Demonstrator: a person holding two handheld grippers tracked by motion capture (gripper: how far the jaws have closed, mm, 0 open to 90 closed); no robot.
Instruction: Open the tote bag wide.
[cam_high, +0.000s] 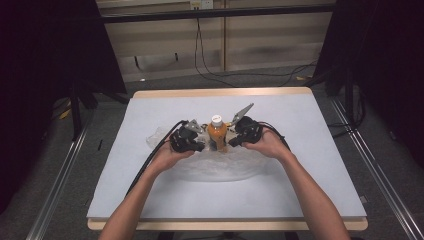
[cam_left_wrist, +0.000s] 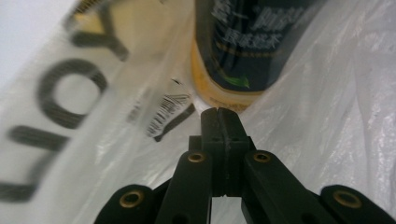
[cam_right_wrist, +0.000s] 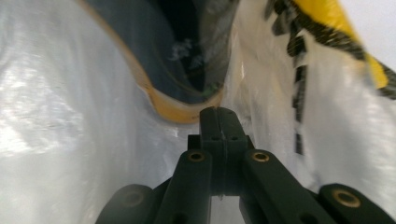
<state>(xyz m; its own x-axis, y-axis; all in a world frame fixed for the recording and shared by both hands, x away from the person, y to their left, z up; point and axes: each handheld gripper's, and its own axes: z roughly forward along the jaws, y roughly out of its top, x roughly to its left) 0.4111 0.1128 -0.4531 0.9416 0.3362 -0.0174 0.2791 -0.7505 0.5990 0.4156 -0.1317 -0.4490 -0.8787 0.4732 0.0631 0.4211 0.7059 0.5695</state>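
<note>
- Table with pale sheet fills the middle of the high view; front edge cut partly by the person's forearms, room around it dark and hard to read.
- Clear plastic bag lies crumpled mid-table, spreading toward the person; see-through, so its outline against the sheet is hard to trace. Black printed letters and a barcode on it in the left gripper view, blurred; a yellow and black print in the right gripper view, also blurred.
- Bottle of orange drink, white cap, stands upright at table centre between the two grippers, at the bag's far edge. In both gripper views only its lower part shows, top cut off; dark label text in the left gripper view too blurred to read. Seen through or against plastic; can't tell whether it is inside the bag.
- Left gripper just left of the bottle, hand covering its rear. Jaws pressed together in its own view, tips against the bag film near the bottle base; whether film is pinched between them, can't tell.
- Right gripper just right of the bottle, grey plate sticking up. Jaws together too, tips at the plastic by the bottle's bottom rim; pinch unclear.
</note>
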